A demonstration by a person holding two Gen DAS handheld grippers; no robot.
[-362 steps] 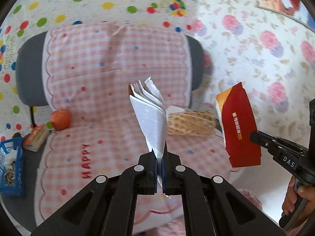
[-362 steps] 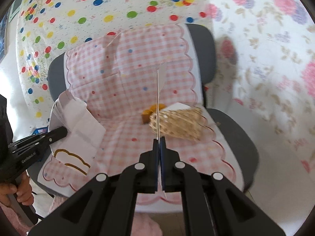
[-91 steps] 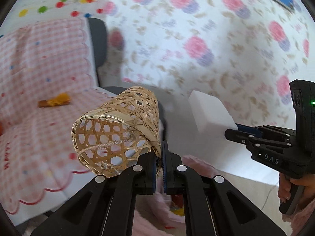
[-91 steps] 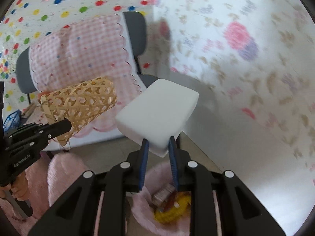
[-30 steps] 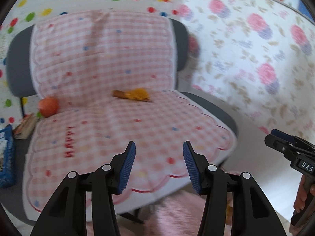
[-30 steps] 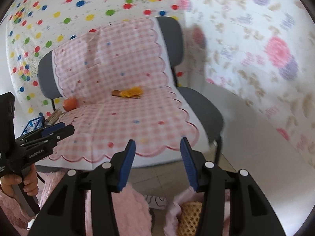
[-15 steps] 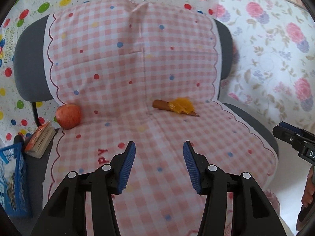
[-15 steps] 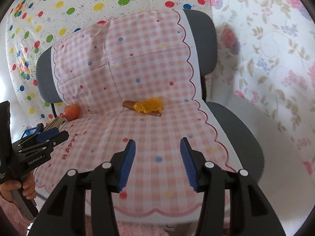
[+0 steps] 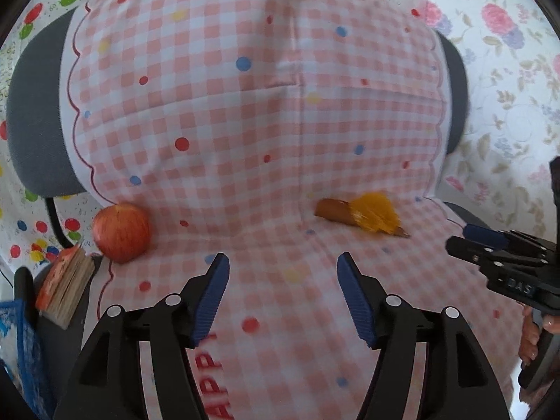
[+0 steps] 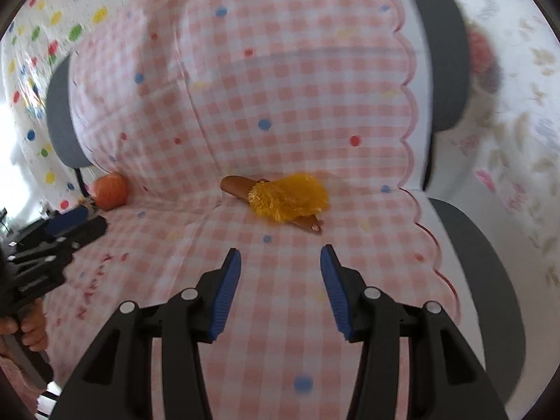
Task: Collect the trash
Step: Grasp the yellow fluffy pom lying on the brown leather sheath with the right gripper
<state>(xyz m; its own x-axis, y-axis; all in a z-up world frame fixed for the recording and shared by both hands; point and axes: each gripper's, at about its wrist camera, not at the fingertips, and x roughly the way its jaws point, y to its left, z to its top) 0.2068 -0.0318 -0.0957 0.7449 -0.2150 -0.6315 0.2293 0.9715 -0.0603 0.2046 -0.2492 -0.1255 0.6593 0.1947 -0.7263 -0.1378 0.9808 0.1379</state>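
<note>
- We see the task's thing, a small brown wooden-handled brush with a fluffy orange-yellow tuft (image 10: 287,201), lying on the seat of the chair, close to the crease where seat meets backrest.
- It lies just ahead of the right hand-held gripper (image 10: 280,262), slightly to its right side, apart from the blue ribbed pads and untouched.
- Our right hand-held gripper is released: its jaws stand apart with only the cloth showing between them.
- From the left hand-held gripper (image 9: 282,269) the same brush (image 9: 364,214) sits ahead and off to the right.
- Our left hand-held gripper is released too, its jaws opening at this moment with nothing between them.
- Under both hand-held grippers spreads the pink-and-white checked cloth with coloured dots and a scalloped red edge (image 9: 245,112), draped over the grey office chair (image 10: 451,56).
- A round red apple (image 9: 120,232) rests on the cloth's edge, ahead and to the left of the left hand-held gripper.
- Just left of and nearer than the apple, a small thick book with an orange cover (image 9: 64,285) lies tilted.
- A blue plastic basket (image 9: 15,336) shows at the far left.
</note>
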